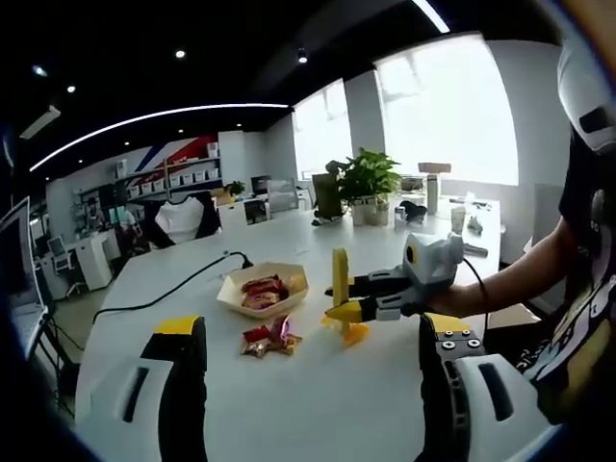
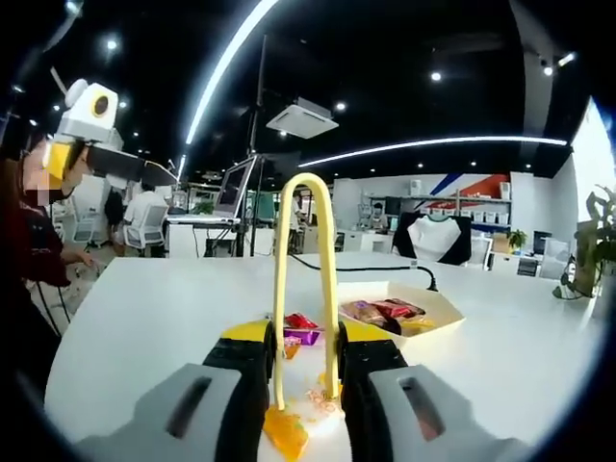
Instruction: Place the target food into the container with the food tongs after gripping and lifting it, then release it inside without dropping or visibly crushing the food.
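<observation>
Right gripper [image 2: 302, 371] clamped on yellow food tongs [image 2: 304, 279], tong loop rising upright between the jaws, tong tips low over the white table [image 2: 144, 308]. Just beyond the tips, wrapped snack [image 2: 300, 327] lying on the table, outside the container [image 2: 404, 313], which already holds similar packets. Left gripper [image 1: 313, 356] held above the table with jaws wide apart, gripping nothing.

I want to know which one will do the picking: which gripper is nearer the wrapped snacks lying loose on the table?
Right. The right gripper, holding the yellow tongs, sits just beside the wrapped snacks; the left gripper hangs farther back.
</observation>
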`<state>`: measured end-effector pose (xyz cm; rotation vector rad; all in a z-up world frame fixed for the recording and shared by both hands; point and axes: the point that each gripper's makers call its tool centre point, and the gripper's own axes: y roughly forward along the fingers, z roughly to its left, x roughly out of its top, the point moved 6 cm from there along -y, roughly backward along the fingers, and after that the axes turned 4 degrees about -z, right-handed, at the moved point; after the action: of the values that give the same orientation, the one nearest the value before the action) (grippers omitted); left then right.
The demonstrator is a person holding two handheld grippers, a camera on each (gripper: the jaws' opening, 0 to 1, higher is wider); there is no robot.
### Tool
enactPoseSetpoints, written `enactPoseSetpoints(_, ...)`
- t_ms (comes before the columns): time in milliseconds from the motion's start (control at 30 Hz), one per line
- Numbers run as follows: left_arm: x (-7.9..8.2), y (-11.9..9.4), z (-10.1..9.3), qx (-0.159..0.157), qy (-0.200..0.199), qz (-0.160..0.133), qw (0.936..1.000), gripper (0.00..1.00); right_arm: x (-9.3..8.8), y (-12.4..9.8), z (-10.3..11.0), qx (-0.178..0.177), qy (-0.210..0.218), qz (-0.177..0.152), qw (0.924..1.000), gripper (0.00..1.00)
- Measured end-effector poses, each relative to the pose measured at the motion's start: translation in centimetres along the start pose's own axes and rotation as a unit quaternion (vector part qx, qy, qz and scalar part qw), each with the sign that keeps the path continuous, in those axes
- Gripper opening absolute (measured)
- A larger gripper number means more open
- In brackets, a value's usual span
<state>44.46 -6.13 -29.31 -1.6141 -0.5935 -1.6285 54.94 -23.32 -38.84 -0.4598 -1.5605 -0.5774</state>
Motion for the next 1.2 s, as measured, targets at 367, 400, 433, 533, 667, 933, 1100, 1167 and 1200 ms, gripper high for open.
enactPoseSetpoints(367, 0.1, 0.5, -0.1, -0.007, -0.004, -0.008, 0.9999, 0.97, 1.0, -0.5, 0.6, -0.058, -0.013, 0.002, 0.9982, 0.24)
enactPoseSetpoints(400, 0.2, 0.5, -0.1, -0.009, -0.004, -0.009, 0.9999, 0.97, 0.9, -0.5, 0.6, -0.06, -0.019, 0.007, 0.998, 0.24)
enactPoseSetpoints(433, 0.2, 0.5, -0.2, -0.01, -0.004, -0.01, 0.9999, 0.97, 0.7, -0.5, 0.4, -0.065, -0.022, 0.013, 0.9976, 0.24)
enactPoseSetpoints(533, 0.0, 0.4, -0.1, -0.01, -0.005, -0.009, 0.9999, 0.97, 0.3, -0.9, -0.1, -0.087, -0.005, 0.018, 0.996, 0.24)
enactPoseSetpoints(667, -0.3, 0.4, 0.2, -0.006, -0.01, -0.005, 0.9999, 0.97, -0.4, -1.1, -0.4, -0.099, 0.007, 0.021, 0.9949, 0.24)
enactPoseSetpoints(933, -0.6, 0.3, 0.2, -0.004, -0.014, -0.001, 0.9999, 0.96, -0.9, -1.0, -0.3, -0.105, 0.01, 0.018, 0.9943, 0.24)
enactPoseSetpoints(1100, -0.6, 0.3, 0.3, -0.001, -0.015, -0.002, 0.9999, 0.96, -1.1, -1.0, -0.3, -0.102, 0.01, 0.019, 0.9945, 0.24)
enactPoseSetpoints(1167, -0.6, 0.3, 0.4, 0.0, -0.015, -0.002, 0.9999, 0.96, -1.2, -1.0, -0.2, -0.098, 0.01, 0.021, 0.9949, 0.24)
enactPoseSetpoints(1200, -0.6, 0.3, 0.4, 0.0, -0.015, -0.002, 0.9999, 0.96, -1.3, -1.0, -0.1, -0.096, 0.007, 0.023, 0.9951, 0.24)
